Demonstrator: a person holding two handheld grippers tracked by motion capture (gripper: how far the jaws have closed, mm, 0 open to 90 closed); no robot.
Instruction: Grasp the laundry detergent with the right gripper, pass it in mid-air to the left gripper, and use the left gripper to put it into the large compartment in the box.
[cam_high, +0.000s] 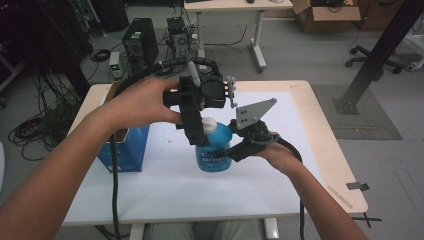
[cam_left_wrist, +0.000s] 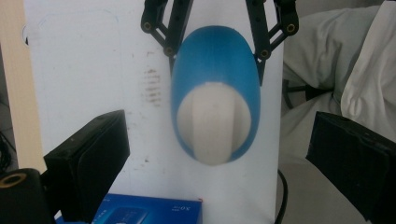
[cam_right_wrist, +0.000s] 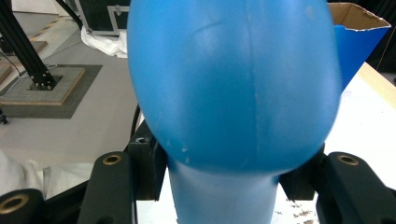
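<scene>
A blue bottle with a white cap stands upright on the white table cover. My right gripper comes in from the right and is shut on the bottle's body; in the right gripper view the blue bottle sits between the jaws. My left gripper hangs over the bottle, pointing down. In the left gripper view its jaws stand wide apart on either side of the cap, open and not touching it.
An open blue box stands at the table's left side, close to the left forearm. A strip of bare wooden table runs along the right. Cables, a computer case and a desk lie on the floor beyond.
</scene>
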